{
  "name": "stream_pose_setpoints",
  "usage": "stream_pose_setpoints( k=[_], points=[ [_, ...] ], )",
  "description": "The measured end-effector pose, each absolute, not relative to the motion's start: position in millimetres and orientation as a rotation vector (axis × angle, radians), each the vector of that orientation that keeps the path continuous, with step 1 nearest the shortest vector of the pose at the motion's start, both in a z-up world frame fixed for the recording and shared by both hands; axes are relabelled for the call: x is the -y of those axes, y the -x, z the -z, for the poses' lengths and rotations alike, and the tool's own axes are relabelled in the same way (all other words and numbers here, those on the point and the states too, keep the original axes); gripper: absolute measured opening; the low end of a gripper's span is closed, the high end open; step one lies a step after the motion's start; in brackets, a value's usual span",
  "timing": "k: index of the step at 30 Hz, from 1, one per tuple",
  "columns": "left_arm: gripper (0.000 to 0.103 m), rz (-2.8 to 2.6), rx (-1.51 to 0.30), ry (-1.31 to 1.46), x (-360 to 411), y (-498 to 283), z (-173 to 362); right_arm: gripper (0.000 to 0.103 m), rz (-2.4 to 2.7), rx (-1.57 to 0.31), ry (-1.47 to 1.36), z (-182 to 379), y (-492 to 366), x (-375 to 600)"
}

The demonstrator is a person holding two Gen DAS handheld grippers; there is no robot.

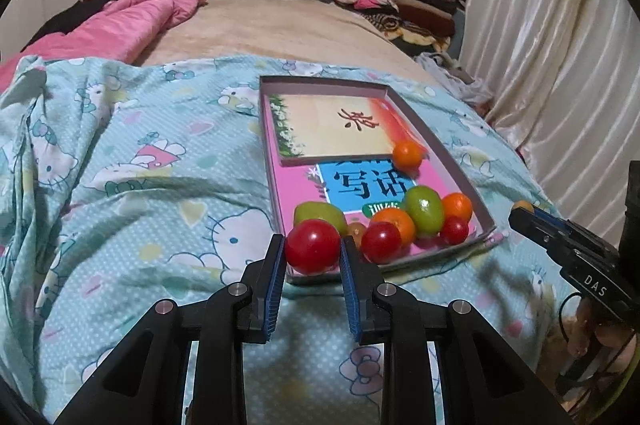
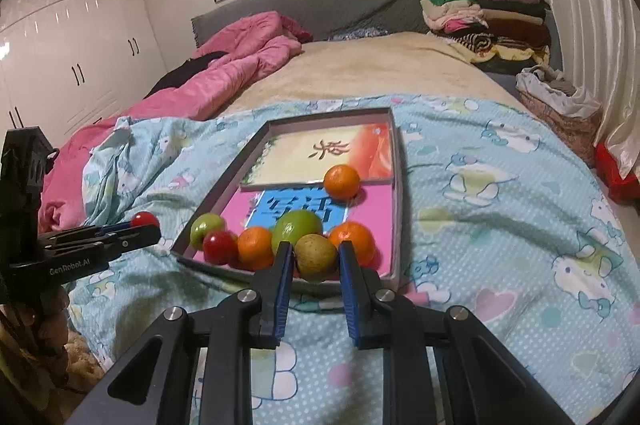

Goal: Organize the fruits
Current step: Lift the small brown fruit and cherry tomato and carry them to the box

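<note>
**A:** Left gripper (image 1: 313, 252) clamped on a red cherry tomato (image 1: 313, 251), blue pads (image 1: 276, 283) pressing both sides, held just above the near edge of the shallow cardboard box (image 1: 442, 153). Same grip visible from the right wrist camera too, tomato (image 2: 144, 218) poking out at the tip, left of the box.

**B:** And the right gripper (image 2: 315, 259)?

**A:** Closed narrow on a brownish-green fruit (image 2: 316, 257), maybe a jujube, hard to tell. Pinched between the fingers (image 2: 283, 279), in front of the box's near right corner. Only a yellowish tip (image 1: 523, 206) showing from the left camera.

**B:** Rest of the fruit?

**A:** Still in the box (image 2: 394, 193), bunched at the near end: another red tomato (image 2: 219, 247), a small green fruit (image 2: 206, 227) near the left wall, a big green one (image 2: 298, 227) in the middle, two little oranges either side of it (image 2: 255, 243) (image 2: 354, 237). One more orange (image 2: 341, 182) alone further back, up against the edge of a cream-coloured book (image 2: 312, 161).

**B:** Box lined with something?

**A:** Pink book with a blue label (image 2: 298, 211) flat on the bottom, cream one overlapping its far half. Whole thing sitting on a light blue Hello Kitty sheet (image 2: 500, 205) spread over a bed. Beyond that: beige blanket (image 2: 380, 69), crumpled pink duvet (image 2: 240, 65) on the left, stack of folded clothes (image 2: 492, 21) by the grey headboard (image 2: 320, 1), pale curtain (image 1: 552, 45) on the right.
</note>
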State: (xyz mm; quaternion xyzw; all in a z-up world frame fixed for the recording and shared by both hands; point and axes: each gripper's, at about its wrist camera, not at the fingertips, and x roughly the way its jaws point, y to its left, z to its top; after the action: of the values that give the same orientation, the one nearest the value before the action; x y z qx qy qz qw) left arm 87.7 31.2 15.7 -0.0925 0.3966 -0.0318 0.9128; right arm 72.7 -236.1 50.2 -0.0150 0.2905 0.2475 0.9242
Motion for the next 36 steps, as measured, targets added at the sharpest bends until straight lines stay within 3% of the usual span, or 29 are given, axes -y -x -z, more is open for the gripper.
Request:
stream_pose_setpoints(
  k=[16, 25, 31, 36],
  points=[
    [0.027, 0.090, -0.827, 0.165, -15, -101, -5, 0.023, -0.471, -0.544, 0.071, -55, -81, 237],
    [0.027, 0.095, -0.897, 0.160, -10, -107, 15, 0.023, -0.583, -0.759, 0.070, -29, -83, 232],
    [0.027, 0.107, -0.895, 0.155, -10, -109, 16, 0.023, -0.590, -0.850, 0.305, -7, -61, 191],
    [0.027, 0.113, -0.900, 0.154, -9, -112, 18, 0.023, -0.560, -0.919, 0.306, 6, -65, 194]
  ],
)
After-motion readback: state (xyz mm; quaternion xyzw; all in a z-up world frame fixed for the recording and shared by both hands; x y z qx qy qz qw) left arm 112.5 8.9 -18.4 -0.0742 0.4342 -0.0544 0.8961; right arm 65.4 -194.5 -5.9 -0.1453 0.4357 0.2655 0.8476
